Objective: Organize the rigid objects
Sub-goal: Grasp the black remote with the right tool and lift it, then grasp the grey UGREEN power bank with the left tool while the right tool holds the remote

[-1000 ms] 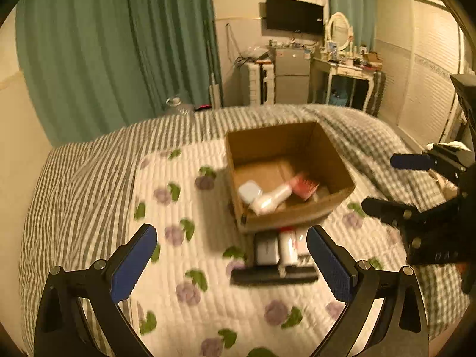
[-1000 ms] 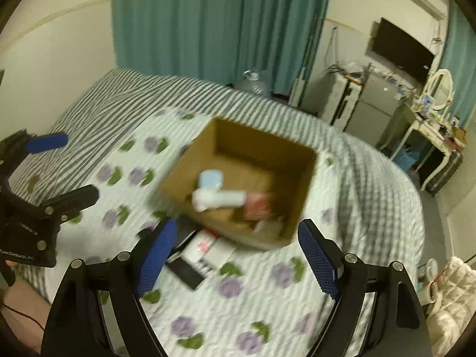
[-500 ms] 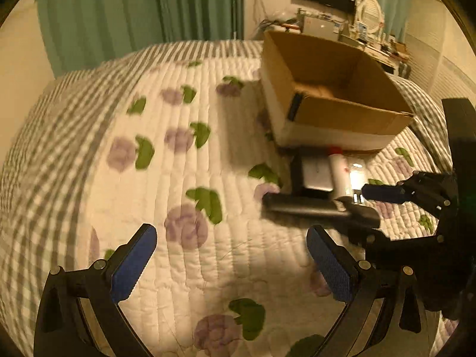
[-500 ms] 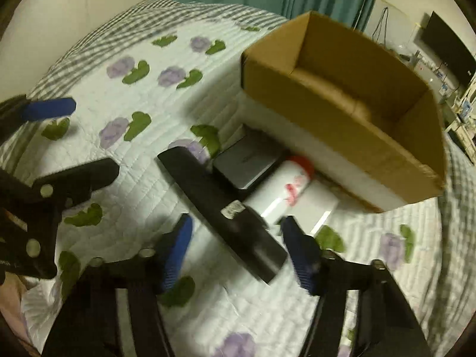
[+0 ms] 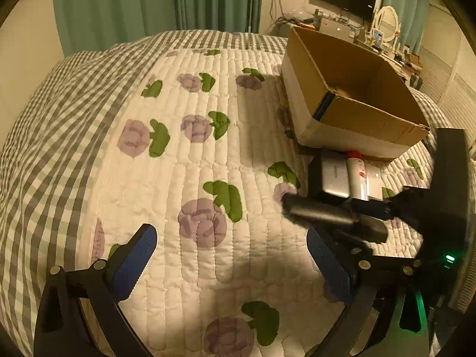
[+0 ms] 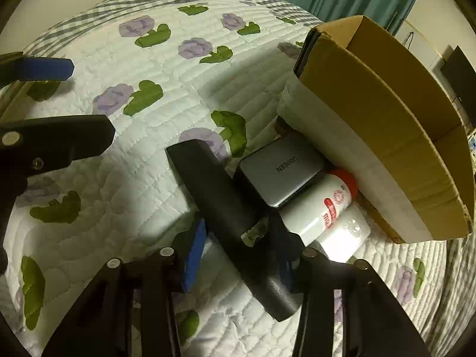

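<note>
Bed with floral quilt (image 5: 208,160) – cardboard box (image 6: 383,136) at right. Right gripper (image 6: 238,247) has just been closing, pads now pinching the long black bar (image 6: 226,211) lying beside grey charger (image 6: 282,175) and white bottle (image 6: 324,205). Left gripper (image 5: 229,261) spread, empty.

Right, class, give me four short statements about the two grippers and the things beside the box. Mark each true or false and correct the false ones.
1. The black bar lies on the quilt between the fingers of the right gripper. True; its jaws have just been closing around the bar.
2. The left gripper holds the white bottle. False: it is open and empty over the quilt, and the bottle lies by the cardboard box.
3. The grey charger is inside the box. False: it lies outside, against the box's wall.
4. The bottle has a red cap. True.
</note>
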A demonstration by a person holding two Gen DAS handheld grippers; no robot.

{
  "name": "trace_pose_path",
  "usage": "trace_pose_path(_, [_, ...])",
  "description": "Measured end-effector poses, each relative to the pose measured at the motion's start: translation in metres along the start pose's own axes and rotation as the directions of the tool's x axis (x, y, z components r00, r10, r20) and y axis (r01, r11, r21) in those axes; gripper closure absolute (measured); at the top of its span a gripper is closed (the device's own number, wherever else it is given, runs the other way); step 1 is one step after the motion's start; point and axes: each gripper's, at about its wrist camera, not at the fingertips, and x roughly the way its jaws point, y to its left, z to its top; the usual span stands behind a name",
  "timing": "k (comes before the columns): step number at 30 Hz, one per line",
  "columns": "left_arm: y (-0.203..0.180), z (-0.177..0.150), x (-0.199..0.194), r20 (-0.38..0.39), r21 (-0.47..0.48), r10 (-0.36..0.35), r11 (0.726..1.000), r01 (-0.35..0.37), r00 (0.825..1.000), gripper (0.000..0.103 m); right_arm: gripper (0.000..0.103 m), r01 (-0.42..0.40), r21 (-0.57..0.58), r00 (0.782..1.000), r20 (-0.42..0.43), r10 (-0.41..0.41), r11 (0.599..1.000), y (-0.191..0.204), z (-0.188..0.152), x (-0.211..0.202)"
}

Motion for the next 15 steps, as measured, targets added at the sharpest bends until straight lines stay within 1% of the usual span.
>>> trace_pose_path(1, [0.000,0.000,0.000,-0.002,-0.001,0.001,1.000,-0.001,1.000,0.000,0.069,0.011,-0.008,1.000,0.001,-0.011,1.000,0.000,0.000,-0.004])
trace_pose_path(2, [0.000,0.000,0.000,-0.002,-0.001,-0.001,1.000,0.001,1.000,0.000,0.071,0.033,-0.014,0.999,0.011,-0.033,0.999,0.000,-0.002,-0.011])
trace_pose_path(3, [-0.001,-0.001,0.000,-0.001,0.000,-0.003,1.000,0.003,1.000,0.000,0.073,0.034,-0.004,0.999,0.014,-0.034,0.999,-0.002,-0.003,-0.018])
trace_pose_path(5, [-0.003,-0.001,-0.001,0.002,0.011,-0.006,1.000,0.006,1.000,0.000,0.078,0.021,0.045,0.999,0.027,-0.022,0.999,-0.012,-0.005,-0.036])
trace_pose_path(6, [-0.005,-0.001,-0.001,0.004,0.019,-0.003,1.000,0.003,1.000,0.000,0.083,0.021,0.073,0.999,0.033,-0.024,0.997,-0.019,-0.006,-0.045])
trace_pose_path(7, [-0.007,-0.001,-0.002,0.005,0.028,0.001,1.000,-0.001,1.000,0.000,0.085,0.030,0.098,0.999,0.037,-0.034,0.995,-0.026,-0.005,-0.053])
trace_pose_path(10, [-0.013,0.000,-0.007,0.016,0.050,-0.009,0.999,0.008,1.000,0.000,0.088,0.012,0.182,0.999,0.046,-0.020,0.983,-0.046,-0.003,-0.073])
trace_pose_path(15, [-0.019,0.006,-0.014,0.032,0.037,-0.065,0.997,0.064,0.997,0.000,0.088,0.014,0.283,0.996,0.077,-0.037,0.959,-0.070,-0.002,-0.109])
